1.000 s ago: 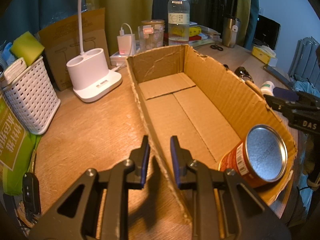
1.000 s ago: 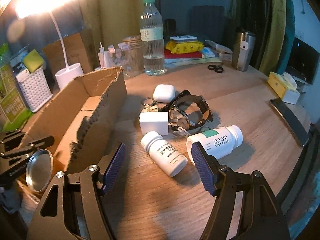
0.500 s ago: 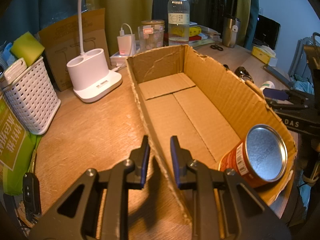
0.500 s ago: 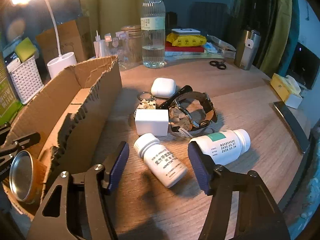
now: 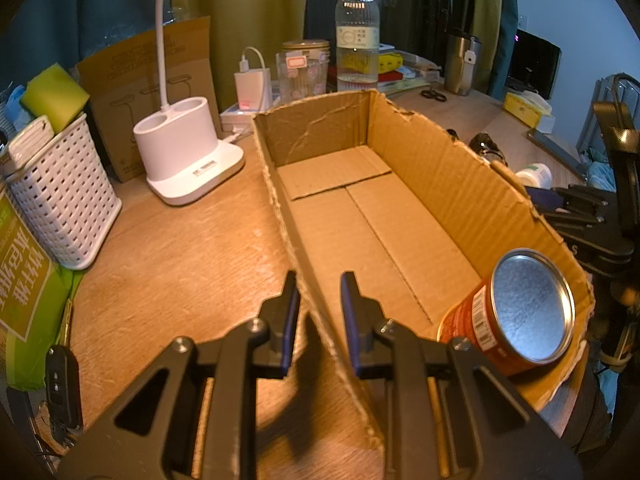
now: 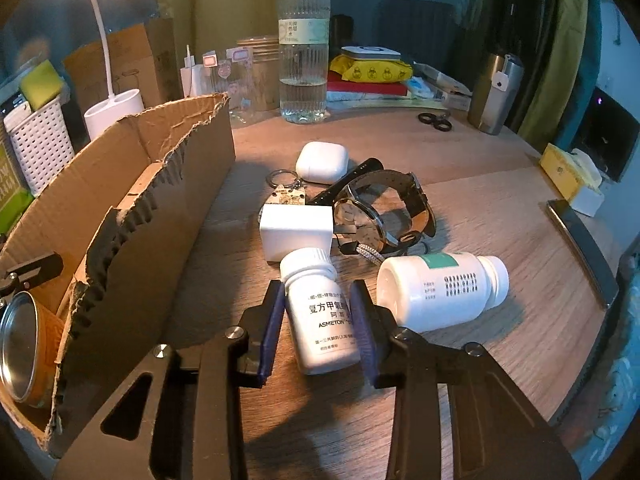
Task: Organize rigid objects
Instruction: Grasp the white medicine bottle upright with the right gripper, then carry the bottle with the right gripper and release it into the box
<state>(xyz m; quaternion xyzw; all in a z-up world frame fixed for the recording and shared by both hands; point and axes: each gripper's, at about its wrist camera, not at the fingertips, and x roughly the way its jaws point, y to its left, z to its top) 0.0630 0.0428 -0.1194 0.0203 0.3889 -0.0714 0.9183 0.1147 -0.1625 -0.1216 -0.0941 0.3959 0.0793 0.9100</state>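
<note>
An open cardboard box lies on the wooden table. A red tin can lies on its side in the box's near corner. My left gripper straddles the box's left wall, its jaws nearly shut on it. My right gripper has both jaws against a small white pill bottle lying on the table. A bigger white bottle lies to its right. Behind are a white cube, a wristwatch, a keyring and an earbud case.
A white desk lamp base, a white lattice basket and a green packet stand left of the box. A water bottle, jar, steel tumbler, scissors and a yellow tissue box line the back.
My right gripper moved forward and down over the small white bottle and its jaws closed from wide open onto it. The left gripper and the box have not moved.
</note>
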